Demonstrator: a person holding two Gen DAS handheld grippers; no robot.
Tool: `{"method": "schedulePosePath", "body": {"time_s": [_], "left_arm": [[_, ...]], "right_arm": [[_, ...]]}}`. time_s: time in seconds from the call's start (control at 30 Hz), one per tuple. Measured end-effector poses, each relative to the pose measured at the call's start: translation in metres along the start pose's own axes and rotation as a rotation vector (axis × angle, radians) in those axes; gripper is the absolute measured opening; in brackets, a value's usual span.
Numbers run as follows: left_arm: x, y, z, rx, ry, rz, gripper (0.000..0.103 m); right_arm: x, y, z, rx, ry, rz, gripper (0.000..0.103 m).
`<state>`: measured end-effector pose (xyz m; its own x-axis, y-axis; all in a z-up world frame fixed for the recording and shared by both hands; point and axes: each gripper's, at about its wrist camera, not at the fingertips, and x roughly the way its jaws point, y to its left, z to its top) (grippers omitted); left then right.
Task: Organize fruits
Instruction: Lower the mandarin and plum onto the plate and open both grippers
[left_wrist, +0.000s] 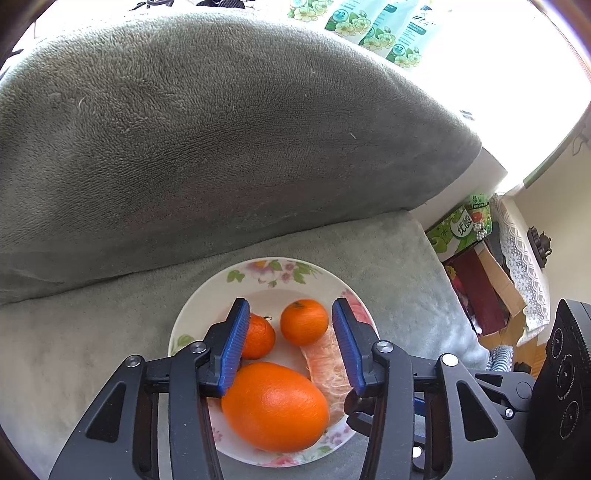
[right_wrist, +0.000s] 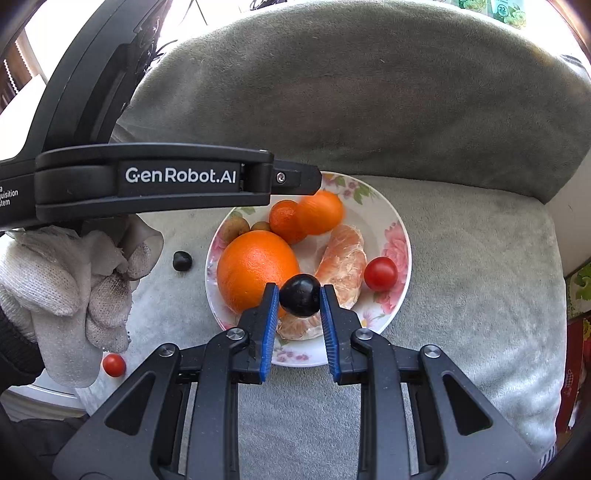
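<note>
Done: oranges, peeled segments, tomato on plate (right_wrist: 400, 236) | right gripper (right_wrist: 299, 295) clamped on grape (right_wrist: 300, 295) above plate's near edge | left gripper (left_wrist: 290, 341) apart, empty | Left: grape (right_wrist: 182, 260), tomato (right_wrist: 114, 364) on cushion, left of plate

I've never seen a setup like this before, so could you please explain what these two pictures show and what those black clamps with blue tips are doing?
There is no robot here: a person holds a hand-operated two-finger gripper in each hand, and each has a wide-angle camera looking along its fingers. One picture comes from the left gripper, the other from the right gripper. Both hover over a flowered plate on a grey cushioned seat. On the plate lie a large orange, two small mandarins, peeled citrus segments and a cherry tomato. The right gripper pinches a dark grape. The left gripper is open and empty. Another grape and another tomato lie off the plate, near a gloved hand.
</note>
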<state>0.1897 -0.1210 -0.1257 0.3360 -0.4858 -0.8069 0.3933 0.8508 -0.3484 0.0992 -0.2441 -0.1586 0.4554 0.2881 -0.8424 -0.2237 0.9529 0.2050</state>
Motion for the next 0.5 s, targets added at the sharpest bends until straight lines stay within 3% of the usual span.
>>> {"method": "schedulePosePath", "body": {"time_s": [0.03,0.1,0.13,0.17,0.5], "left_arm": [[-0.0003,-0.0006,0.0007,0.002,-0.001,0.002,0.049],[0.0,-0.0018,0.0014,0.003,-0.004,0.005,0.051],[0.0,-0.0016,0.0014,0.0,-0.003,0.004,0.052],[0.0001,-0.0015,0.0017,-0.002,-0.003,0.005,0.054],[-0.0003,0.0003,0.0023,-0.028,0.002,0.015,0.069]], "right_arm": [[0.0012,0.0004,0.0003,0.0,0.002,-0.002,0.025],[0.0005,0.0012,0.0,0.0,-0.003,-0.003,0.039],[-0.0013,0.0021,-0.0002,0.0,-0.011,-0.005,0.053],[-0.0027,0.0023,-0.0003,-0.001,-0.021,-0.008,0.06],[-0.0007,0.0009,-0.0008,0.005,-0.02,-0.031,0.072]]}}
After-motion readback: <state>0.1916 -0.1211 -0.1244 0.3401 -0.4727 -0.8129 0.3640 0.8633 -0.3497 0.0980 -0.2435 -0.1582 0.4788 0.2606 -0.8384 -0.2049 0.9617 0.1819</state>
